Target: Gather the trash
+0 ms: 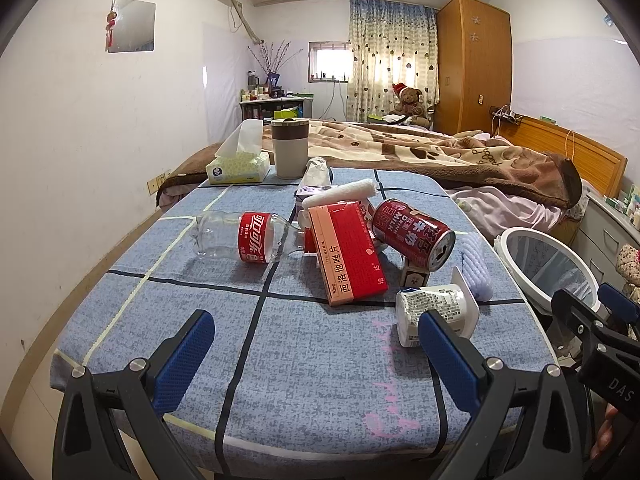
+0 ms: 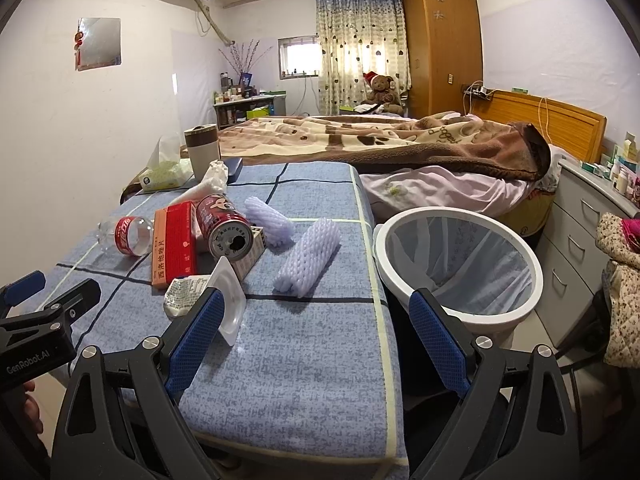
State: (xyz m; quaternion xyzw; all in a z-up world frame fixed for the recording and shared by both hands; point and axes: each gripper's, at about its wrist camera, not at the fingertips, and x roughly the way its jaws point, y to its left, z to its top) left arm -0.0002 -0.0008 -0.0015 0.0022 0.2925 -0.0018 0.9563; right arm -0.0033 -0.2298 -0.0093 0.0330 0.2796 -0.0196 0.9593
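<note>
Bedding in a blue check (image 1: 304, 344) covers the surface on which the trash is scattered, and a white-rimmed bin with a clear liner (image 2: 460, 216) stands just beside its right edge, on the floor. Nothing is held: both pairs of jaws are spread wide and released, with only cloth or floor seen between them.

Trash is grouped toward the middle and right of the cloth. A clear cola bottle (image 1: 240, 240) lies on its side on the left, its long axis running across the view. Next to it a red medicine box (image 1: 348, 256) lies flat, and a red drink can (image 1: 416, 234) rests tilted on a small carton, its opened end turned toward the cameras. Two lilac foam net sleeves (image 2: 308, 258) lie nearer the bin side, their long axes running away from the cameras. A crumpled yoghurt cup with its peeled lid (image 1: 424, 308) lies nearest.

That cup is judged the likeliest first pick. It lies just ahead of the left gripper (image 1: 316, 346), off its right finger, and just ahead of the right gripper (image 2: 316, 328), off its left finger; its long axis runs roughly across both views. The right gripper is nearer the bin, so a short carry would follow.
</note>
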